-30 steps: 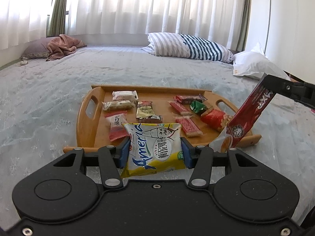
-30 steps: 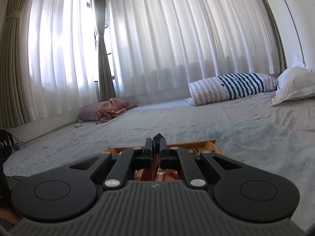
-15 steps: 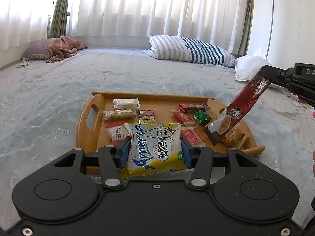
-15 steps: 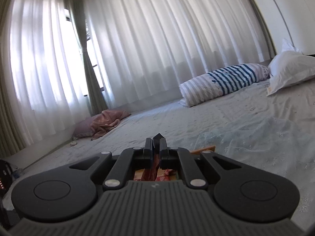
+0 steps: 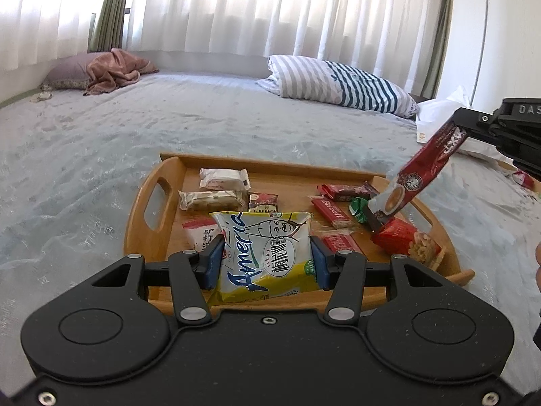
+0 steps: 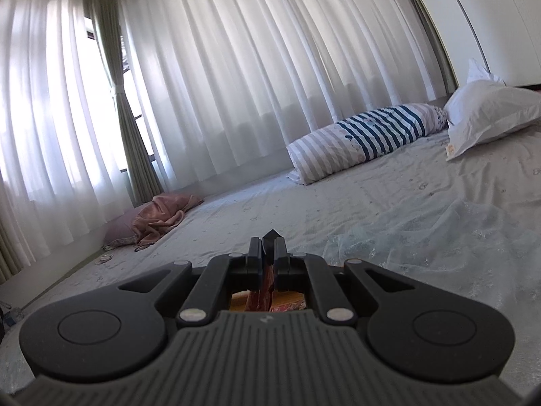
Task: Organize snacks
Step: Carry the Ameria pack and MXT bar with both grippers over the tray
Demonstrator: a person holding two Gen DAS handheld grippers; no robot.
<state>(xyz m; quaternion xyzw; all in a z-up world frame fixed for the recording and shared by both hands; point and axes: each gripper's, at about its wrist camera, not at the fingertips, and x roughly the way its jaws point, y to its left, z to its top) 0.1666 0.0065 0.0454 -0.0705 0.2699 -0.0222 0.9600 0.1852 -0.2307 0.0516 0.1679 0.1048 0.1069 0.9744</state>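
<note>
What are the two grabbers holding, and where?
Left gripper squeezes the yellow snack bag by its sides. Right gripper pinches the red coffee stick at its top end.

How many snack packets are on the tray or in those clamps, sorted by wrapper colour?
Red packets: 5, counting the coffee stick in the right gripper
White or pale packets: 3
Yellow packet, in the left gripper: 1
Green sweet: 1
Dark brownish packet: 1
Total: 11
</note>
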